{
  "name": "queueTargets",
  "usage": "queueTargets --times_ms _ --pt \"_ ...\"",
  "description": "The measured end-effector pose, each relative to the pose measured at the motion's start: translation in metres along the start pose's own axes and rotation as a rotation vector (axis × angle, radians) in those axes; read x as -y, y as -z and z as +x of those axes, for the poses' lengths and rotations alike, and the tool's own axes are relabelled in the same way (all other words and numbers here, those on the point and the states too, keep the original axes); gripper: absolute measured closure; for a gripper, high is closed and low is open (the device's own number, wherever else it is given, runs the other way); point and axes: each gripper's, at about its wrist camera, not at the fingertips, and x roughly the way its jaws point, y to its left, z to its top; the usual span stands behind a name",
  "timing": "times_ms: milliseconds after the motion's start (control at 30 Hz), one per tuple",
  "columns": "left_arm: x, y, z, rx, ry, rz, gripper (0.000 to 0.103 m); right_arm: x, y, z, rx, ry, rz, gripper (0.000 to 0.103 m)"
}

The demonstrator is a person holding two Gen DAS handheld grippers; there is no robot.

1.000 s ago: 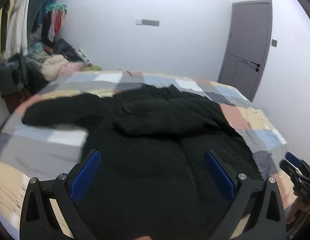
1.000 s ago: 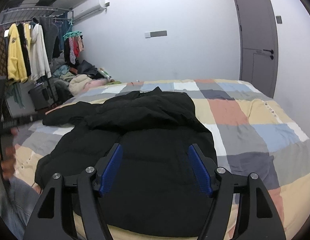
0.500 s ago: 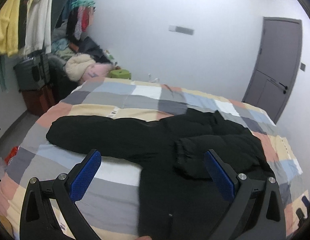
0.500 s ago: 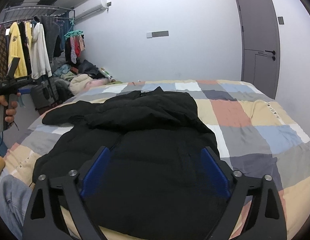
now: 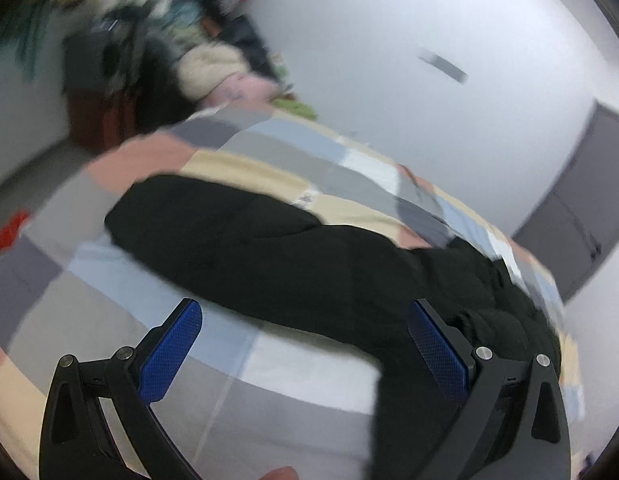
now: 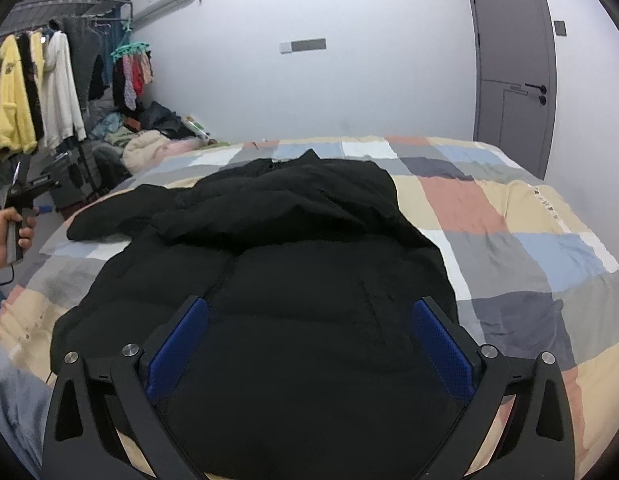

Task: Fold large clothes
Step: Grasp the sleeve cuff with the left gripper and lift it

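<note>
A large black padded jacket [image 6: 293, 276] lies spread on the checked bedspread [image 6: 489, 216]. One sleeve is folded across its chest, the other sleeve [image 5: 237, 240] stretches out to the left. My left gripper [image 5: 305, 344] is open and empty, above the bed's left side, facing the outstretched sleeve; that view is blurred. My right gripper [image 6: 309, 336] is open and empty, held above the jacket's lower hem. The left gripper also shows in the right wrist view [image 6: 25, 196], held in a hand beside the bed.
A clothes rack [image 6: 41, 84] with hanging garments and a heap of clothes [image 6: 149, 144] stand left of the bed. A grey door [image 6: 513, 68] is at the back right. The person's leg [image 6: 17, 408] is at the bed's near left edge.
My left gripper has swung left and nearer to the outstretched sleeve, still moving. My right gripper has opened wider and stayed over the hem.
</note>
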Motion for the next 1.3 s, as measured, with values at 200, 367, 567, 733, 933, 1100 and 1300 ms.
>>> queueTargets --times_ms 200,367,567,733,933,1100,1300 --pt "-0.093 -0.01 0.065 -0.032 0.044 -0.272 0.001 -0.013 -0.003 0.024 -0.052 0.025 0.028 0.0" --pt "-0.155 -0.016 0.098 0.017 0.06 -0.433 0.002 -0.019 -0.007 0.042 -0.084 0.051 0.046 0.0" --pt "-0.2 -0.027 0.131 0.071 0.075 -0.532 0.002 -0.022 -0.011 0.061 -0.112 0.088 0.075 0.0" --pt "-0.217 -0.039 0.155 0.139 0.095 -0.595 0.004 -0.023 -0.016 0.074 -0.119 0.119 0.091 0.0" --pt "-0.207 -0.055 0.181 0.142 0.178 -0.568 0.029 -0.019 -0.017 0.085 -0.145 0.14 0.107 0.0" --pt "-0.189 -0.062 0.186 0.131 0.176 -0.543 0.073 -0.016 -0.02 0.083 -0.137 0.143 0.118 0.0" --pt "-0.16 -0.072 0.149 0.189 0.156 -0.497 0.084 -0.015 -0.019 0.083 -0.133 0.122 0.118 0.0"
